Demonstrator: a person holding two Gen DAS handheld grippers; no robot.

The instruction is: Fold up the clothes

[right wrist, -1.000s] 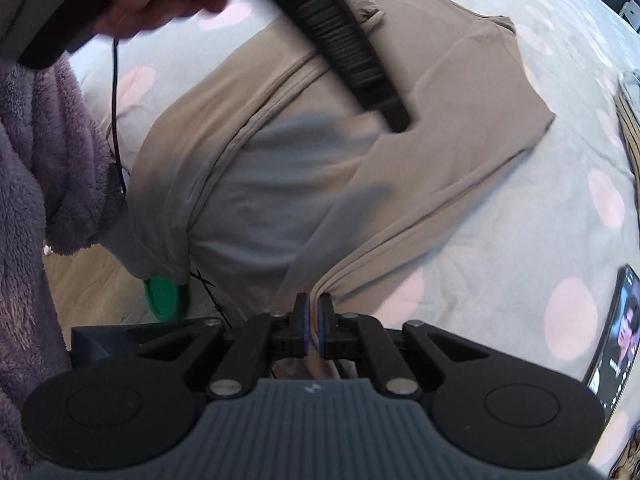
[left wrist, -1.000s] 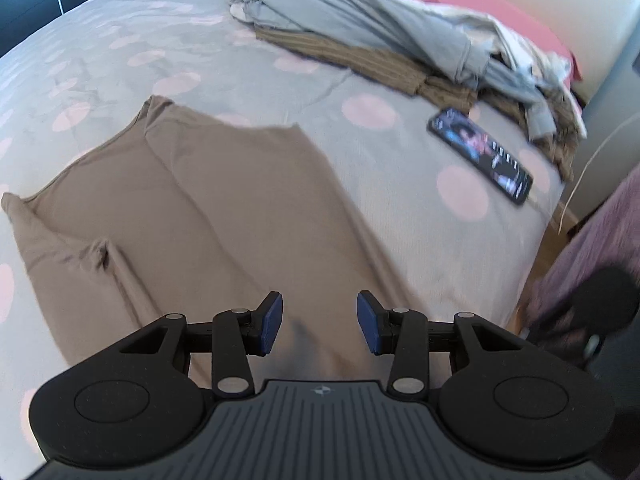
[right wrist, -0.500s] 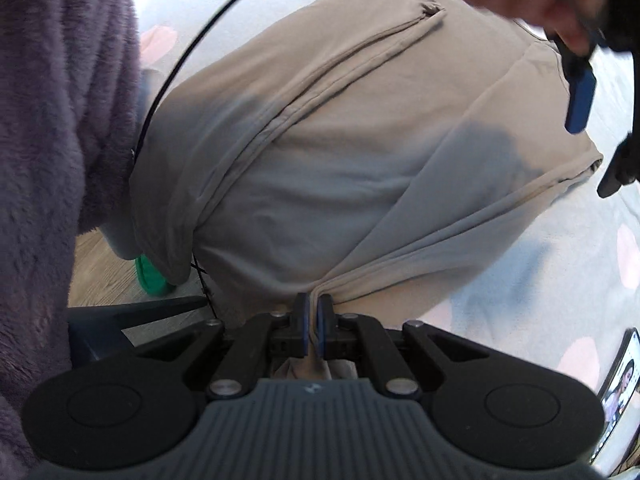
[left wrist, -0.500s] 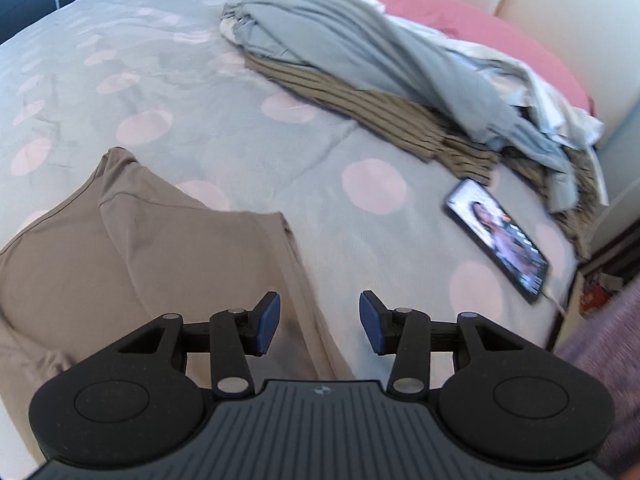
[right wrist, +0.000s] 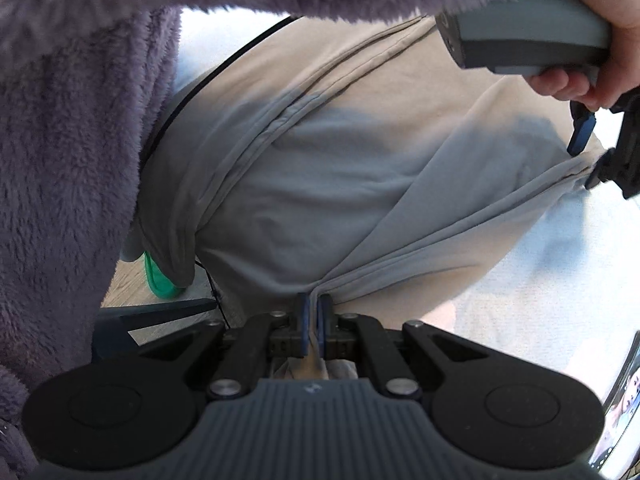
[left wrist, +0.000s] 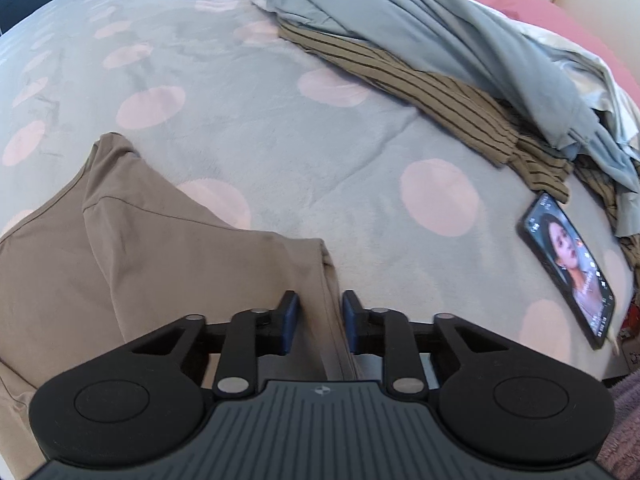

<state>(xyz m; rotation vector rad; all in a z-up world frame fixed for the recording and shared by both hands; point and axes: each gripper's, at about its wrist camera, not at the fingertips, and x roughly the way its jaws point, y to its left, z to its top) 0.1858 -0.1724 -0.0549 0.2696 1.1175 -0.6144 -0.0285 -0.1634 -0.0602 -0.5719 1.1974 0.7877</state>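
Observation:
A taupe garment [left wrist: 160, 260] lies spread on the bed, one side folded over. My left gripper [left wrist: 319, 312] straddles its right-hand hem near the corner. The jaws are closing with the hem between them, and a gap still shows on each side of the cloth. The right wrist view shows the same garment [right wrist: 340, 184] draped over the bed's edge. My right gripper [right wrist: 314, 312] is shut on its near hem, and cloth bunches behind the pads. The left gripper [right wrist: 596, 152] and the hand [right wrist: 592, 80] holding it appear at the far right of that view.
A grey bedspread [left wrist: 320, 140] with pink dots covers the bed. A pile with a grey-blue garment [left wrist: 420, 32] and a striped brown one [left wrist: 420, 80] lies at the back right. A lit phone [left wrist: 568, 264] rests near the right edge. A purple fleece sleeve [right wrist: 80, 140] fills the left.
My left gripper has travelled along the garment to its right-hand corner and sunk onto the hem, and its jaws have narrowed. The right gripper has stayed shut on the near hem.

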